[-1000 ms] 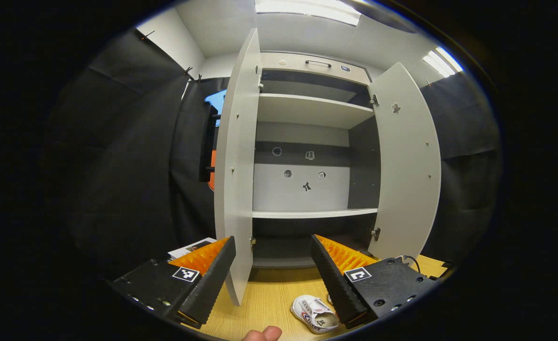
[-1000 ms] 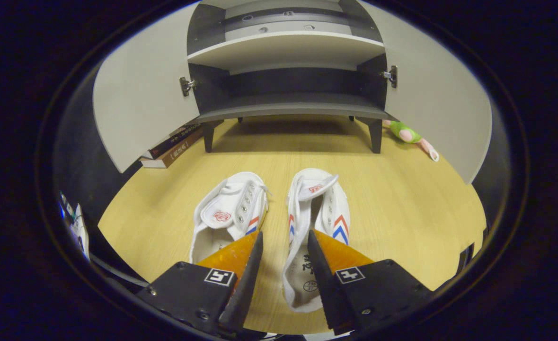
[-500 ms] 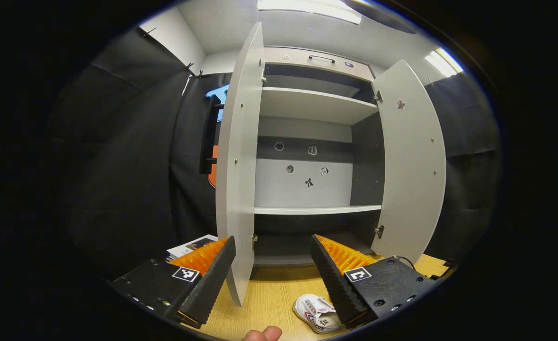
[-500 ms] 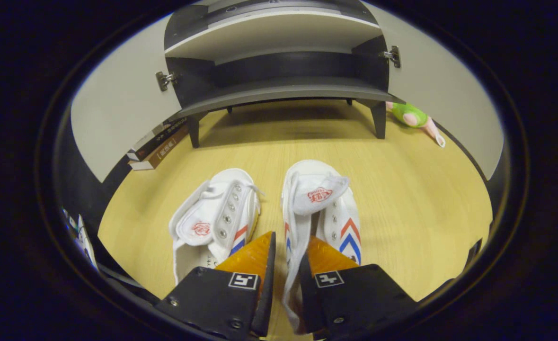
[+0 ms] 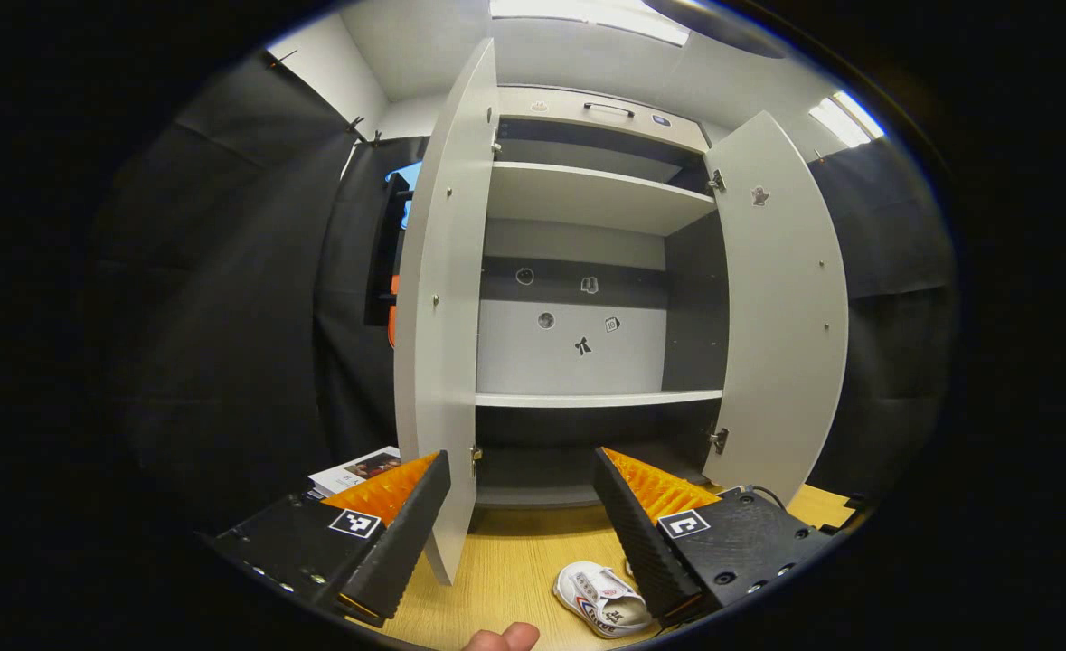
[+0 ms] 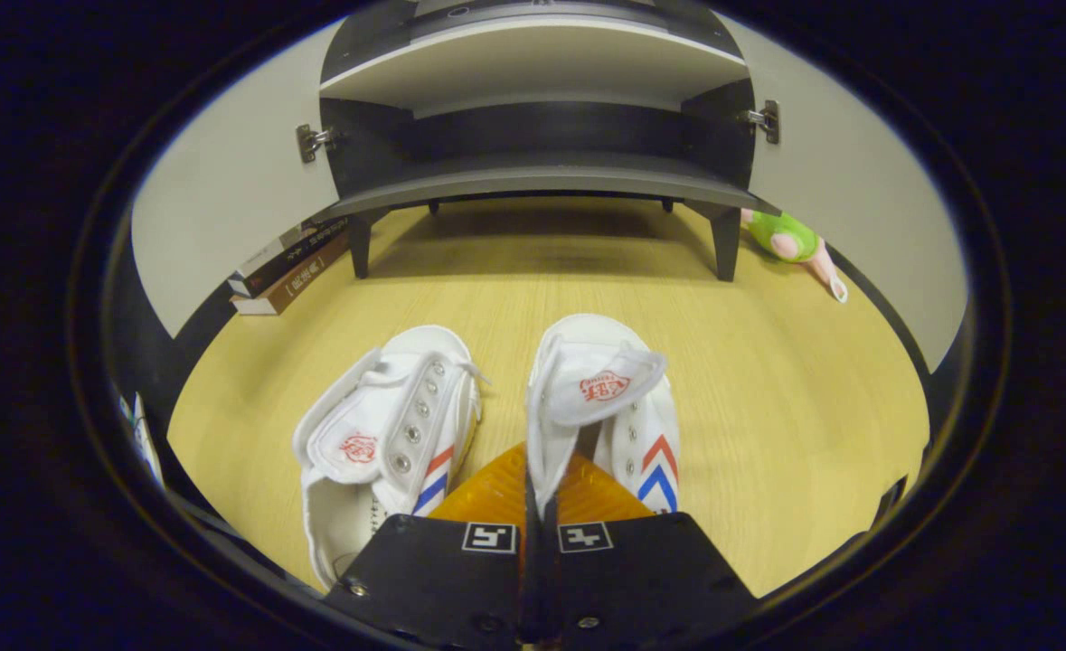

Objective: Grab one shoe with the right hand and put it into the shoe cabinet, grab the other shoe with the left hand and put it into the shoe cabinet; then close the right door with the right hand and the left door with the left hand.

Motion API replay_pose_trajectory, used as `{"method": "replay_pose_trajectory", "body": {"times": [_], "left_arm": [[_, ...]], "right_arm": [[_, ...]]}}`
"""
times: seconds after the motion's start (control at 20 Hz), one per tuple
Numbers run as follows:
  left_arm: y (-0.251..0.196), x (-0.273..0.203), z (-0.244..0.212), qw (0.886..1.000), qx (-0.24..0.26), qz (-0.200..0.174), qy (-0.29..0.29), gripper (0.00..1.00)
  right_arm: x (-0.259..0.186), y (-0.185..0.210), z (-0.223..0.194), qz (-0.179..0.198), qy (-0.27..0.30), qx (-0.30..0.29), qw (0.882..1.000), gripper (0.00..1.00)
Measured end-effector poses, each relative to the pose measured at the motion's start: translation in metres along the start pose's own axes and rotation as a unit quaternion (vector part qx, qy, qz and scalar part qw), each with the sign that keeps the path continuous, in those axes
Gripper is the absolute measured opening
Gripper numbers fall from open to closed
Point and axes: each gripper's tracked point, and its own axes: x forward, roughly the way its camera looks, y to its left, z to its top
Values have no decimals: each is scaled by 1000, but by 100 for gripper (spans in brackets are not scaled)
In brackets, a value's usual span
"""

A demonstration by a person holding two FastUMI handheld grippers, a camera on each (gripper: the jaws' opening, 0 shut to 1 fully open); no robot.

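Right gripper [image 6: 537, 493], fingers previously spread, now pinches the right shoe's [image 6: 600, 407] sidewall at 6 o'clock: grasp secured, lift toward cabinet [image 6: 537, 181] next. Left gripper [image 5: 519, 506] stays spread.

White shoes [image 6: 496, 416] before open cabinet [image 6: 542, 172]

A pale wooden floor [image 6: 768, 389] is seen, on which two white shoes are laid side by side, the left shoe [image 6: 379, 443] near and the right shoe [image 6: 605, 398] just beside it. Farther off, the cabinet [image 6: 542, 172] is stood on dark legs, its shelves bare. Books [image 6: 284, 271] are stacked on the floor at far left by the cabinet, and a green toy [image 6: 790, 240] is laid at far right.
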Motion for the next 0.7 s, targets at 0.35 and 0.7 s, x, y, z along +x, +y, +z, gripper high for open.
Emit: {"method": "replay_pose_trajectory", "body": {"times": [0.35,0.7], "left_arm": [[-10,-2,2,1000,-2,-6,-6,95],[-22,-7,5,1000,-18,-11,-12,95]], "right_arm": [[-55,-10,52,-18,-87,-50,995,4],[-140,6,156,-1,-165,-102,981,3]]}}
